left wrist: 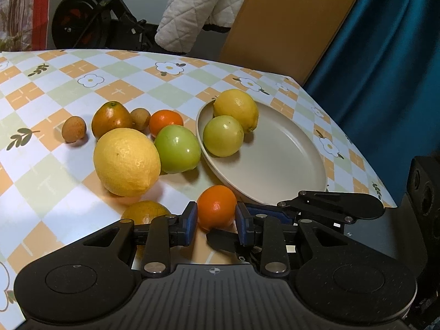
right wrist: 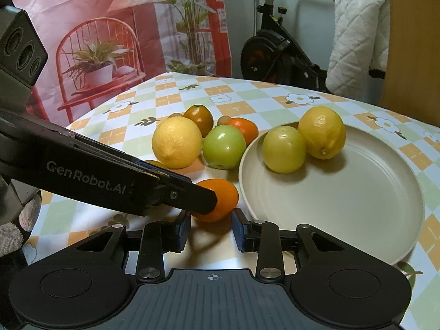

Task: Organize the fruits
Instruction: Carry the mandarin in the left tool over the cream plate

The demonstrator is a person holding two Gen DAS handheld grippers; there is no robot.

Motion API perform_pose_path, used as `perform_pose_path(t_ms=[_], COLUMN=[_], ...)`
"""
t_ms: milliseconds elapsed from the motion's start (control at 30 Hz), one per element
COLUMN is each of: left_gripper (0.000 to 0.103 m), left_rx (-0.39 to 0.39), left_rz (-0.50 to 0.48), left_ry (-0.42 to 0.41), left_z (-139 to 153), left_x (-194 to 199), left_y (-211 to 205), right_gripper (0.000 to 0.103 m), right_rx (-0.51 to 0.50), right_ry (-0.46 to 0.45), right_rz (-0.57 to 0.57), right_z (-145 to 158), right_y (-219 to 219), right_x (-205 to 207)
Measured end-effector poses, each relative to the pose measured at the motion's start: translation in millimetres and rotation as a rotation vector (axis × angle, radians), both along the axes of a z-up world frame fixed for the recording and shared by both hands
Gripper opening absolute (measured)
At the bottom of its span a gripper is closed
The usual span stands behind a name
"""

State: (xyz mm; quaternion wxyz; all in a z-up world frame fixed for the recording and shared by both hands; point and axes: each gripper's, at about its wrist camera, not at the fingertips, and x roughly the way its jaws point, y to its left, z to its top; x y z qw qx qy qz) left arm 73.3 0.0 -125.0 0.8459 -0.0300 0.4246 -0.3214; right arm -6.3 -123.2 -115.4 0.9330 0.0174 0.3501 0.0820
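The left gripper point(left wrist: 216, 221) pinches a smooth round tangerine point(left wrist: 216, 206) on the checkered tablecloth point(left wrist: 55, 165), just beside the beige plate point(left wrist: 288, 165). The right gripper point(right wrist: 211, 229) is pressed nearly together, holding nothing. Two dimpled lemons point(left wrist: 126, 162), two glossy green fruits point(left wrist: 177, 148).

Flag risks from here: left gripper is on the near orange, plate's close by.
1. The left gripper pinches the orange near its fingertips only; it could squirt out and roll.
2. The right gripper sits close to the same orange, so the tools could collide on the lift.
3. The plate rim is right beside it; a low carry may knock it.
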Motion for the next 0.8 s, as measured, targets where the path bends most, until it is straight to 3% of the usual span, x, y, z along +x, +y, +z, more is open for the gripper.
perform_pose_path(t_ms=[667, 800], left_gripper=[0.028, 0.028], left_rx=[-0.004, 0.018], left_rz=[0.006, 0.008], left_ry=[0.011, -0.023], left_z=[-2.1, 2.3], left_x=[-3.3, -4.6], left_y=[2.3, -0.5], right_gripper=[0.035, 0.033], right_rx=[0.002, -0.006], right_ry=[-0.018, -0.022], right_rz=[0.009, 0.009], right_z=[-0.2, -0.7], right_y=[-0.5, -0.3], right_x=[-2.6, -3.2])
